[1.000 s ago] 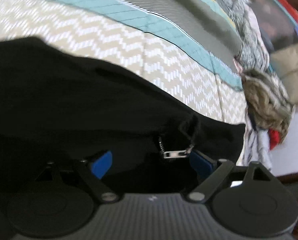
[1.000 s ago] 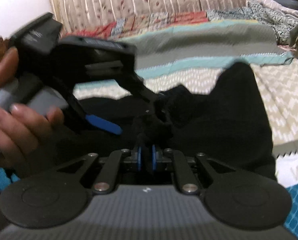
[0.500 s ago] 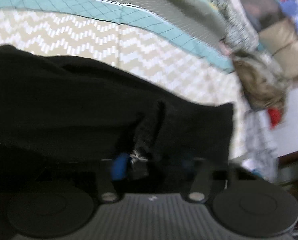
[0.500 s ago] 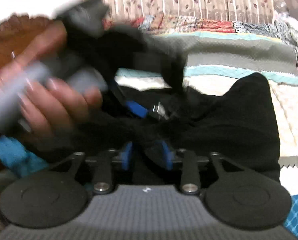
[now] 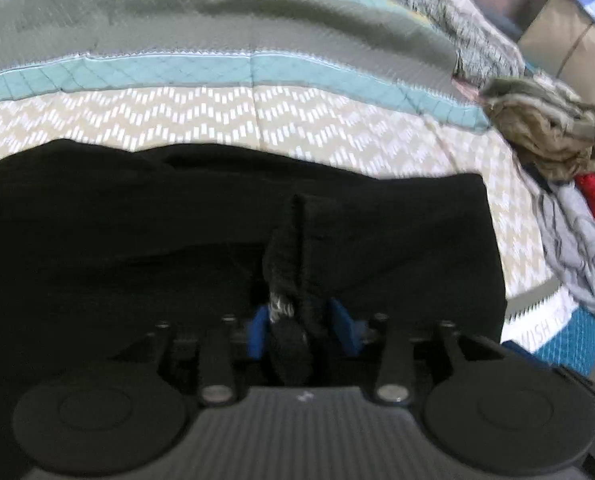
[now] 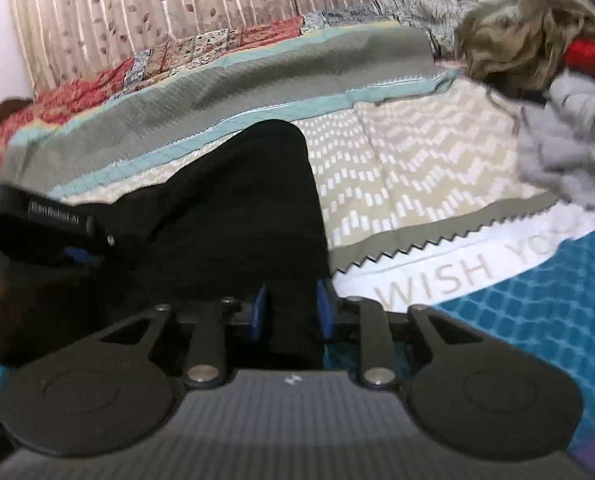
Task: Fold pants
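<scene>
Across the quilted bed (image 6: 397, 168), black pants (image 6: 249, 200) stretch away from both grippers: left gripper (image 5: 303, 330) and right gripper (image 6: 291, 308) each clamp cloth.

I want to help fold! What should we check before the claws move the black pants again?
1. Left claw has cloth between its blue pads: ok, a bunched ridge of the black pants sits there.
2. Right claw has cloth: ok, black fabric fills the gap.
3. Both claws hold matching edges of the pants: cannot tell, the fabric is too dark.
4. Pants lie smooth on the quilt: not ok, they are humped up.
5. Clothes pile is apart from the pants: ok.
</scene>
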`<state>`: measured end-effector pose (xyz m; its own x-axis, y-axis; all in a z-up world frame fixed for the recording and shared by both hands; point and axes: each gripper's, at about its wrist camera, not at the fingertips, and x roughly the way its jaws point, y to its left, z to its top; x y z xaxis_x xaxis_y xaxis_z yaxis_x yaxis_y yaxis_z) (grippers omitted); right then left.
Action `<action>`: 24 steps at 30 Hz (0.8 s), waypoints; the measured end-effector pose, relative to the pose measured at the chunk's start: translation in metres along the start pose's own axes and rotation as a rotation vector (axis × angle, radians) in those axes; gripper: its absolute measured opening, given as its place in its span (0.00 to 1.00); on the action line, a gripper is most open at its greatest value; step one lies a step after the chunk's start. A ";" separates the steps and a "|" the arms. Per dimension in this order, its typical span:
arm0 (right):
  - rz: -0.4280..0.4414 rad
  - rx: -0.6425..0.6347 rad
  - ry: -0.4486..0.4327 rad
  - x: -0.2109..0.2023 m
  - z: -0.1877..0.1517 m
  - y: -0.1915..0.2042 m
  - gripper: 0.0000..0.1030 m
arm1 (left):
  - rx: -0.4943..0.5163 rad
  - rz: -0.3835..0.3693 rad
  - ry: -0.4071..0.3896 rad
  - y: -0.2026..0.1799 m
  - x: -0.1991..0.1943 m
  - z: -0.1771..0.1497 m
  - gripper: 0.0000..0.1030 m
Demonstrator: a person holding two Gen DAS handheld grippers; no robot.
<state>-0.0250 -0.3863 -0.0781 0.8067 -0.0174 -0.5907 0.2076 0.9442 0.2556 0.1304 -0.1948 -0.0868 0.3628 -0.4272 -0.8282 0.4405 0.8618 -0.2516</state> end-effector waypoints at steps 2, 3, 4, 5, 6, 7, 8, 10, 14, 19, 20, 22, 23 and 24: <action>0.008 0.045 0.007 -0.005 0.002 -0.004 0.34 | -0.015 -0.005 0.013 0.005 -0.008 -0.003 0.45; 0.013 0.081 0.004 -0.012 -0.001 -0.008 0.34 | -0.028 -0.014 0.010 0.009 -0.015 -0.004 0.49; 0.014 0.103 -0.002 -0.006 -0.001 -0.015 0.34 | -0.041 -0.021 0.001 0.012 -0.022 -0.005 0.50; 0.015 0.114 -0.019 -0.015 -0.005 -0.017 0.34 | -0.055 -0.025 -0.010 0.018 -0.028 -0.006 0.50; 0.020 0.113 -0.039 -0.020 -0.006 -0.015 0.34 | -0.070 -0.029 -0.021 0.025 -0.038 -0.010 0.51; 0.031 0.109 -0.057 -0.025 -0.007 -0.013 0.34 | -0.085 -0.033 -0.028 0.032 -0.046 -0.013 0.51; 0.047 0.107 -0.070 -0.030 -0.008 -0.010 0.34 | -0.098 -0.038 -0.032 0.040 -0.053 -0.016 0.51; 0.081 0.099 -0.082 -0.035 -0.008 -0.002 0.34 | -0.124 -0.038 -0.039 0.060 -0.069 -0.027 0.51; 0.161 0.070 -0.046 -0.018 -0.008 0.023 0.34 | -0.150 -0.008 -0.051 0.092 -0.095 -0.053 0.51; 0.241 -0.001 0.039 -0.002 -0.022 0.067 0.35 | -0.164 0.059 -0.069 0.127 -0.119 -0.086 0.52; 0.251 -0.018 0.052 -0.001 -0.024 0.075 0.35 | -0.181 0.067 -0.074 0.135 -0.123 -0.091 0.52; 0.268 -0.057 0.074 0.000 -0.027 0.092 0.35 | -0.223 0.079 -0.079 0.152 -0.127 -0.099 0.53; 0.274 -0.073 0.081 0.000 -0.027 0.098 0.35 | -0.252 0.087 -0.076 0.162 -0.127 -0.102 0.53; 0.278 -0.084 0.088 0.000 -0.027 0.104 0.35 | -0.282 0.097 -0.066 0.171 -0.125 -0.104 0.53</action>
<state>-0.0182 -0.2796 -0.0725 0.7746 0.2705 -0.5717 -0.0637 0.9327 0.3550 0.0751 0.0343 -0.0779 0.4487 -0.3482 -0.8231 0.1590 0.9374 -0.3099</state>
